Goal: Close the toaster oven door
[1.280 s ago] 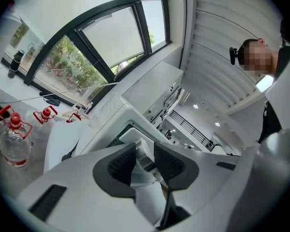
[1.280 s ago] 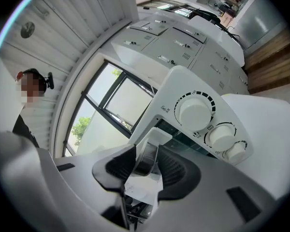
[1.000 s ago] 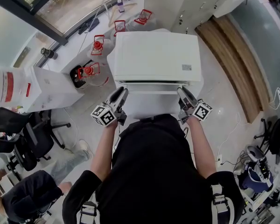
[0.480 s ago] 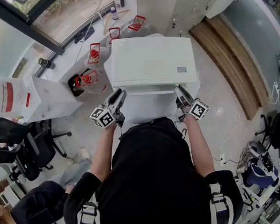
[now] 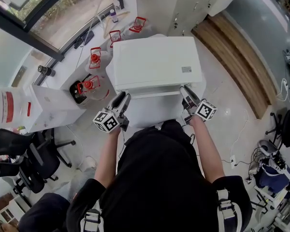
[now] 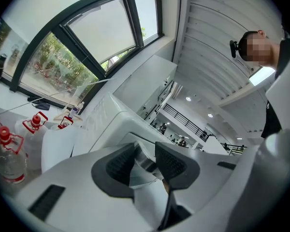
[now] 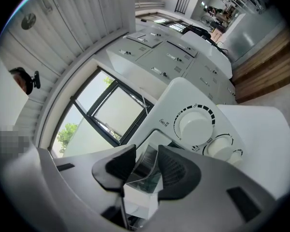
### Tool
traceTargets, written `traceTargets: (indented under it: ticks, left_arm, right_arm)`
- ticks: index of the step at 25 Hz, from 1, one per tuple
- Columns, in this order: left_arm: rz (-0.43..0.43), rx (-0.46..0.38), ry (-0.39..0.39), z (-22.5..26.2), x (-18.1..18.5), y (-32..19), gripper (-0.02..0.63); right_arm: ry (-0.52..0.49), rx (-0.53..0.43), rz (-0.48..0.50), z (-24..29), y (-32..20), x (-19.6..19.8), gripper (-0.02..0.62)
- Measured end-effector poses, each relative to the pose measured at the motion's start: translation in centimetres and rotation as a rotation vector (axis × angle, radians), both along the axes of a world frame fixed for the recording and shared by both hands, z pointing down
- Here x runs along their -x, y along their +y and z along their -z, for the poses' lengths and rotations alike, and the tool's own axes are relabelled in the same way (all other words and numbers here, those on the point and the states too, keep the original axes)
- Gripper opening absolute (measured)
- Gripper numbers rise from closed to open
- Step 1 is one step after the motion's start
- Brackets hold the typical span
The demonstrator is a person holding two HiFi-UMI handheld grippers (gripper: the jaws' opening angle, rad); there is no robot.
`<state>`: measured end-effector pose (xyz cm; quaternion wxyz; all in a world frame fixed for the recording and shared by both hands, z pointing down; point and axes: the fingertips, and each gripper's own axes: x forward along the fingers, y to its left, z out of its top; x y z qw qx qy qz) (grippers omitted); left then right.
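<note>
toaster oven [image 5: 157, 64] ahead, water jugs [image 5: 88, 85] left — cabinets [image 5: 193, 8] behind

Boxy white metal toaster oven [image 5: 154, 64] is plain white; clear plastic water jugs [image 5: 97, 92] have red caps and handles; person's shirt [image 5: 159, 178] is black

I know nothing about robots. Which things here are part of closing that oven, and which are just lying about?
Part of the job:
toaster oven
door
left gripper, fingers opening around the door's edge
right gripper, fingers clamped on the door

Just lying about:
red-capped water jugs
office chairs
</note>
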<state>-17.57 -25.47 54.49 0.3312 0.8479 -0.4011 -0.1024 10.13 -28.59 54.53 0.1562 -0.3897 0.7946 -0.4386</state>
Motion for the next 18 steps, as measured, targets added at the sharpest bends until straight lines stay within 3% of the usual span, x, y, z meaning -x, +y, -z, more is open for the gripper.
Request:
traceTargets:
  ticks: [7, 11, 13, 15, 18]
  left_arm:
    - [0.023, -0.055, -0.131, 0.4, 0.2, 0.4, 0.196]
    - [-0.003, -0.1, -0.214, 1.0, 0.1, 1.9, 0.198]
    - [-0.034, -0.1, -0.263, 0.7, -0.5, 2.9, 0.198]
    - [-0.075, -0.096, -0.311, 0.2, -1.3, 4.1, 0.192]
    - [-0.122, -0.098, -0.373, -0.1, -2.4, 6.0, 0.122]
  right_arm:
    - [0.114, -0.056, -0.033, 0.8, 1.1, -0.7, 0.183]
    - [0.173, -0.107, 0.006, 1.0, 2.5, -1.2, 0.176]
    - [0.264, -0.131, 0.048, 0.9, 3.3, -1.4, 0.126]
    - [0.374, -0.144, 0.099, 0.2, 3.9, -1.5, 0.032]
    - [0.485, -0.18, 0.173, -0.5, 5.0, -1.2, 0.015]
